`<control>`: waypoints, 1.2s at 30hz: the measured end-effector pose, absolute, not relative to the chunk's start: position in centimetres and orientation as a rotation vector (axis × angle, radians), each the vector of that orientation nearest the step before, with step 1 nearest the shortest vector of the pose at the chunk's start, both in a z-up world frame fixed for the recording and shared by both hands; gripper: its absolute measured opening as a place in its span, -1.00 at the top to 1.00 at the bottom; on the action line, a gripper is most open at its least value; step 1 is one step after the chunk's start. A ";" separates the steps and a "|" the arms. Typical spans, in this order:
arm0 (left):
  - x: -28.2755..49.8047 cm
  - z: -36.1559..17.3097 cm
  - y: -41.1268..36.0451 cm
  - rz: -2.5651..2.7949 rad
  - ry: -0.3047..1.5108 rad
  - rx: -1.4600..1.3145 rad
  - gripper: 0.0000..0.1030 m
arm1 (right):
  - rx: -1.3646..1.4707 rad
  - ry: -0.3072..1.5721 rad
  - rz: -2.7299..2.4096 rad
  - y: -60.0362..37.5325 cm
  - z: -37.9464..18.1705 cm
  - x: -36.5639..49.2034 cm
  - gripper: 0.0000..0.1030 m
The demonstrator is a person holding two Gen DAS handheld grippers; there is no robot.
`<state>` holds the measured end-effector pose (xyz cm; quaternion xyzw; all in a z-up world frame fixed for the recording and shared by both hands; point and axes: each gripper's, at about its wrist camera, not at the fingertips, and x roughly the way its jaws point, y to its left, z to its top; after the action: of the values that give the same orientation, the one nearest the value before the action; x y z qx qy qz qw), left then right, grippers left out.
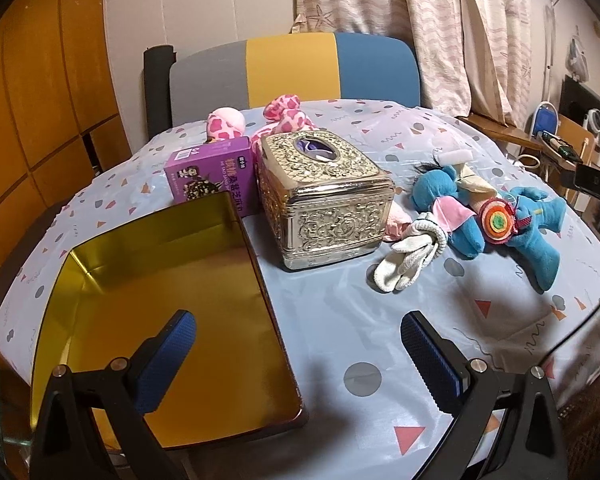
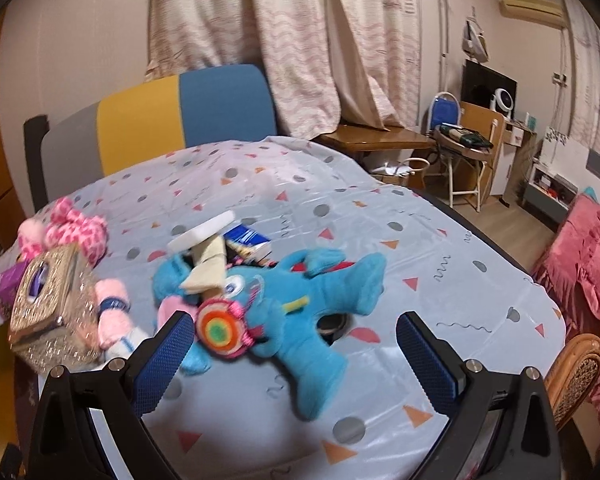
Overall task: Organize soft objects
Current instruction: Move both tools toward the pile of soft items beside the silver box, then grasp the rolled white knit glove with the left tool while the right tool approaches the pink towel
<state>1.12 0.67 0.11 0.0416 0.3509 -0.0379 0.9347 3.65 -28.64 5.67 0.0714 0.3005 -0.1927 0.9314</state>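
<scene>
A blue plush toy (image 1: 536, 236) with a round striped lollipop (image 1: 498, 222) lies at the table's right; it also shows in the right wrist view (image 2: 300, 304). White socks (image 1: 408, 258) lie beside it. A pink spotted plush (image 1: 284, 114) sits behind the ornate gold tissue box (image 1: 324, 200). An open gold tin (image 1: 156, 304) lies at front left. My left gripper (image 1: 298, 356) is open and empty, above the tin's right edge. My right gripper (image 2: 294, 352) is open, low over the blue plush, not touching it.
A purple snack box (image 1: 212, 176) stands left of the tissue box. A chair (image 1: 292, 68) stands behind the table. A pink plush limb (image 2: 114, 316), a white sponge (image 2: 200, 232) and a small book (image 2: 248, 240) lie around the blue plush. Furniture and a pink bed (image 2: 584, 260) are at right.
</scene>
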 end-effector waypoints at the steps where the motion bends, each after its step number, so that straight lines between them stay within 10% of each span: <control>1: 1.2 0.1 0.6 -0.083 0.718 0.086 -1.00 | 0.151 0.608 -0.402 -29.0 5.6 3.8 -1.00; 36: 11.0 -1.9 -13.1 -0.579 0.844 0.265 -0.99 | 0.490 0.604 -0.336 -34.6 3.6 4.2 -1.00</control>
<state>11.03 -13.05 -1.90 0.1266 0.4027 -0.2760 0.8635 4.15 -34.59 3.57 0.2375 0.2931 -0.1630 0.9117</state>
